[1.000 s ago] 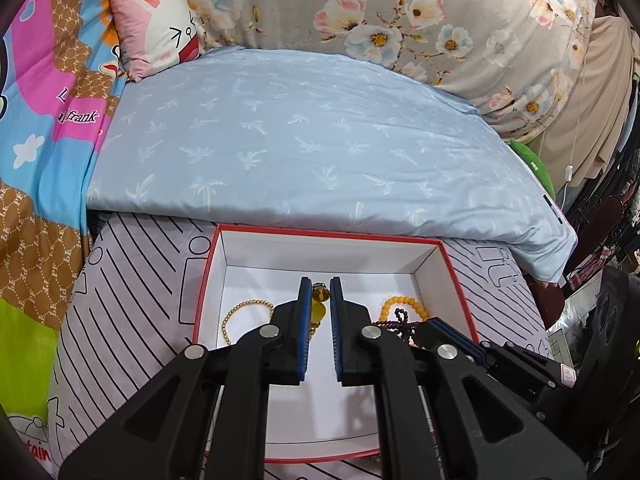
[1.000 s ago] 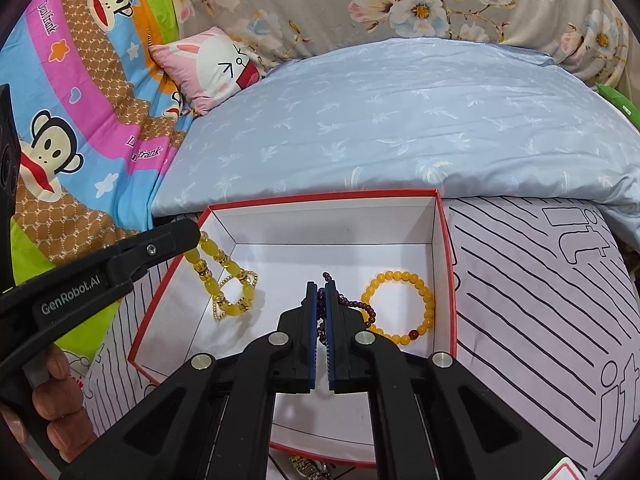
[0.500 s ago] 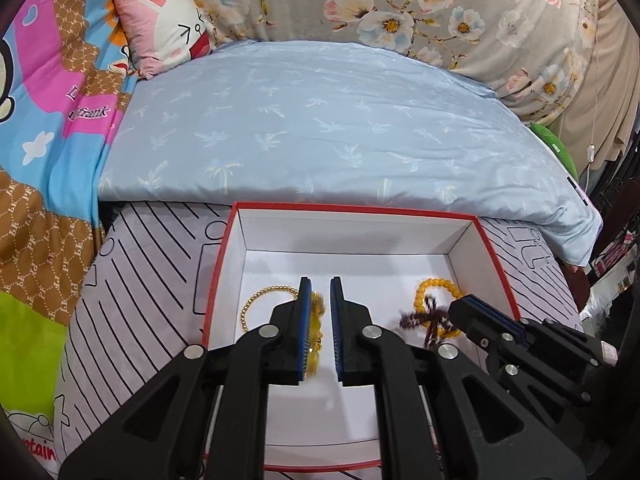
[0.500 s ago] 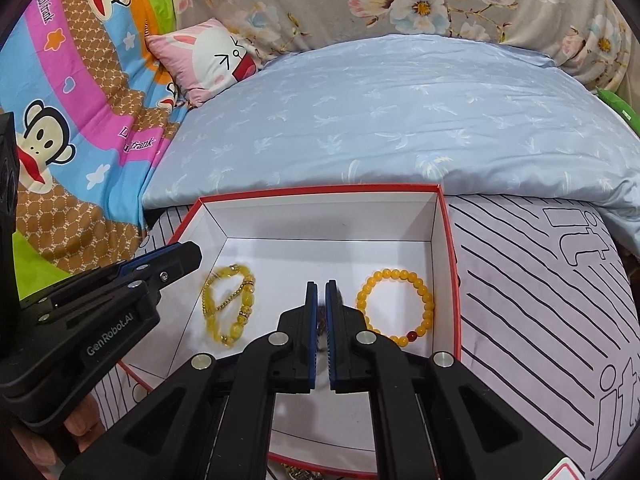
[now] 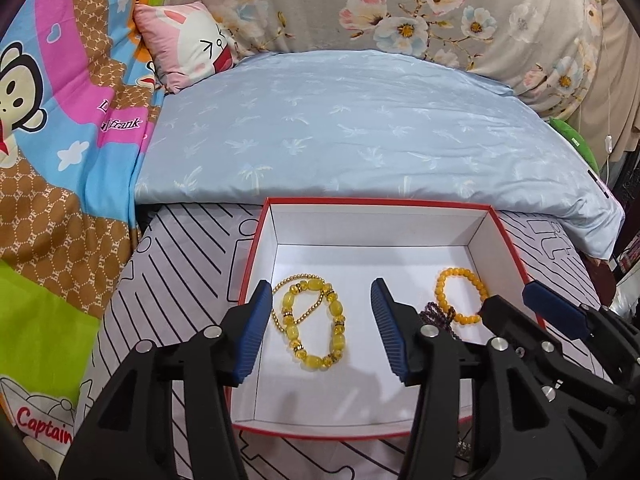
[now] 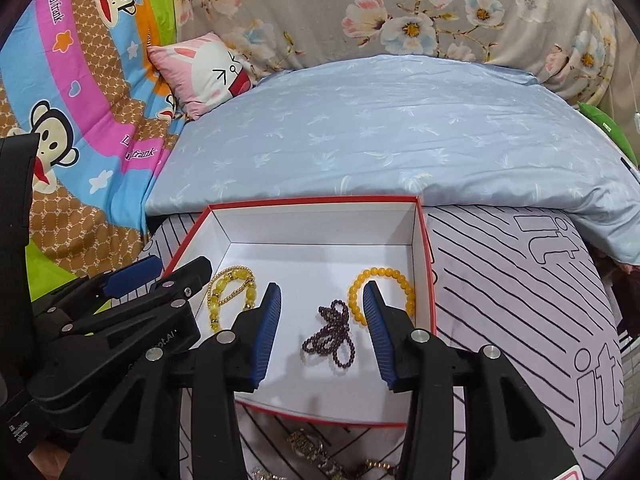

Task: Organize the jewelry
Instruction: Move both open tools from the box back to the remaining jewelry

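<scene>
Both tongs now gape wide and empty over the box (image 5: 516, 240), the left tongs (image 5: 320, 328) having released the yellow bracelet (image 5: 316, 324) and the right tongs (image 6: 320, 328) the purple beads (image 6: 330, 336), beside the orange bracelet (image 6: 380, 296); more jewelry (image 6: 316, 452) waits outside.

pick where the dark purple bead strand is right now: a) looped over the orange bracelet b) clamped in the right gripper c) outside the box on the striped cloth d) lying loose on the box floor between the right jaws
d: the dark purple bead strand lies on the white floor of the box, between the wide-open jaws of the right gripper, which do not touch it, and just beside the orange bracelet.
</scene>
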`<control>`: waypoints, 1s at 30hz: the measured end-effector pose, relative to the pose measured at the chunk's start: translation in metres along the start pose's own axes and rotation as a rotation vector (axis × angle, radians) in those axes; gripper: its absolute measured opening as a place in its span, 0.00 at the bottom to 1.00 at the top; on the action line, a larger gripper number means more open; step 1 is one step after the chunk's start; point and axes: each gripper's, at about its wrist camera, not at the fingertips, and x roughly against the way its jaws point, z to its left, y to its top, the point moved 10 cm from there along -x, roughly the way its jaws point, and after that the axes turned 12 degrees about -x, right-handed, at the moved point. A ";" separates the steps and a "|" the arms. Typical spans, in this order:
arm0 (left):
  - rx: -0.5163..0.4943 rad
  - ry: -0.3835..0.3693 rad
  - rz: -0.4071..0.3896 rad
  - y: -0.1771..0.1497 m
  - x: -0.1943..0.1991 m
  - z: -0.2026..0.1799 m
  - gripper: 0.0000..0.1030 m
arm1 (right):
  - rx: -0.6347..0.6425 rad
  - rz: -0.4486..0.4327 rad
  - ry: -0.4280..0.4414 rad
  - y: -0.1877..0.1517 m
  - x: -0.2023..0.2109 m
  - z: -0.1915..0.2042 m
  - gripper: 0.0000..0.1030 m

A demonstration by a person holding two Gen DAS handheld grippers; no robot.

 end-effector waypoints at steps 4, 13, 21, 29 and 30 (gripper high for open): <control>0.000 0.000 -0.003 -0.007 0.014 -0.003 0.48 | 0.001 -0.008 0.005 -0.008 0.016 0.000 0.42; -0.019 0.000 0.009 -0.039 0.053 -0.010 0.48 | -0.012 -0.035 -0.007 -0.037 0.067 -0.014 0.43; -0.002 0.003 0.019 -0.085 0.088 -0.007 0.48 | -0.035 -0.021 -0.036 -0.082 0.106 -0.041 0.43; -0.003 -0.008 0.071 -0.152 0.106 -0.012 0.48 | -0.014 0.034 -0.070 -0.137 0.122 -0.059 0.43; -0.007 -0.004 0.077 -0.160 0.106 -0.012 0.48 | -0.013 0.041 -0.075 -0.142 0.122 -0.060 0.43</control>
